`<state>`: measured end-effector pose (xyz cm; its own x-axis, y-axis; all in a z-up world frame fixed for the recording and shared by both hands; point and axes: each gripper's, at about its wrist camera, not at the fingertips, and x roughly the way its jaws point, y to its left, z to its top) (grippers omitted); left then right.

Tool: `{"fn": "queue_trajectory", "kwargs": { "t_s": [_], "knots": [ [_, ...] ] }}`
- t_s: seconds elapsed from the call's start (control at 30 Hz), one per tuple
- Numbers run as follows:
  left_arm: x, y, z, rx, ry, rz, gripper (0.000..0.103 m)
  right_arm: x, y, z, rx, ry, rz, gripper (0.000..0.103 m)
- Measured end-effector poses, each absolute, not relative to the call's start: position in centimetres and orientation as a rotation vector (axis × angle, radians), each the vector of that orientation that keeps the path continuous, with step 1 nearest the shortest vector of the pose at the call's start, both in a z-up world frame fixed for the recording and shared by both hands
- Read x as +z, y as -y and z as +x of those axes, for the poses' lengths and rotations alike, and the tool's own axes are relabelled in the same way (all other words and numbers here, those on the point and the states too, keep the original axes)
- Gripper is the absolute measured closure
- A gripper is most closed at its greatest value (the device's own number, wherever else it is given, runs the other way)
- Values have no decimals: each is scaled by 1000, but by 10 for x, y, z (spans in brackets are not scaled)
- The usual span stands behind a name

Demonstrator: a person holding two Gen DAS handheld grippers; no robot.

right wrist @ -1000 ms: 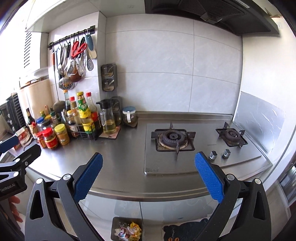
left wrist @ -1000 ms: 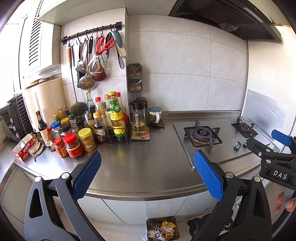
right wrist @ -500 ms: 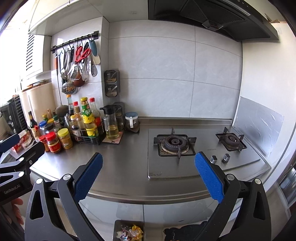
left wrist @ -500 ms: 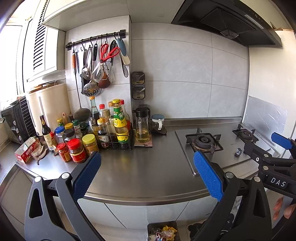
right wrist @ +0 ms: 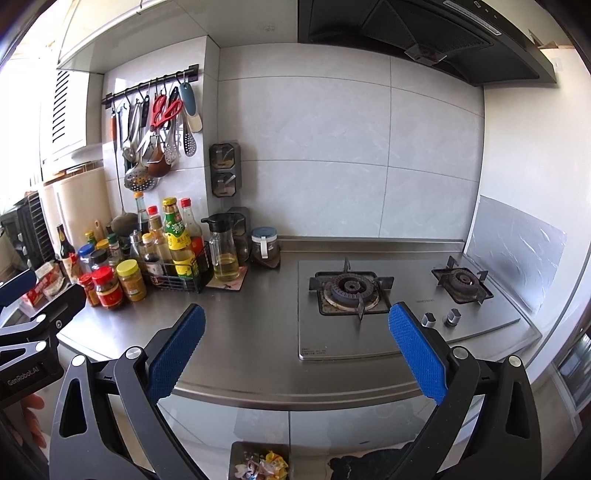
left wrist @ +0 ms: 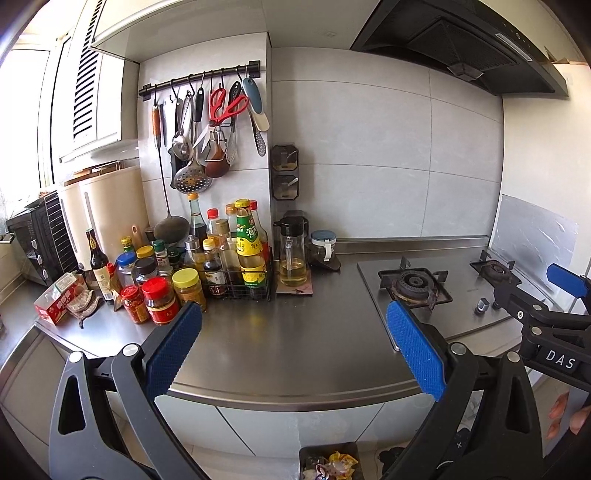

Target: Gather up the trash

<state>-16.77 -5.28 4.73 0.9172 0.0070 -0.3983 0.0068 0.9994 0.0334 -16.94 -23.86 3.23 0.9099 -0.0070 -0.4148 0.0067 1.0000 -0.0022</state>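
Steel counter spreads ahead of both claws; left gripper and right gripper gape wide, holding nothing. Trash bin sits below them; jars far left.

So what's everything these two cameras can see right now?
countertop: one, steel, across the middle
gas hob: one, steel, two burners, right side
range hood: one, black, above the hob
utensil rail: one, black, on the wall; spoons, strainers, red scissors hanging
wire basket of bottles: one, black, back left of the counter
jars: several, red and yellow lids, in front of the basket
oil dispenser: one, clear, right of the basket
red box: one, far left
trash bin: one, dark, on the floor, wrappers inside
left gripper: blue jaws apart, empty
right gripper: blue jaws apart, empty
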Motion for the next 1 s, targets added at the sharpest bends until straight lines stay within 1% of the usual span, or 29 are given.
{"fn": "queue_trajectory", "kwargs": {
  "t_s": [1.0],
  "knots": [
    [46,47,-163,8,-410,31,8,39,242,-166,-18,-422,-5,3]
  ]
}}
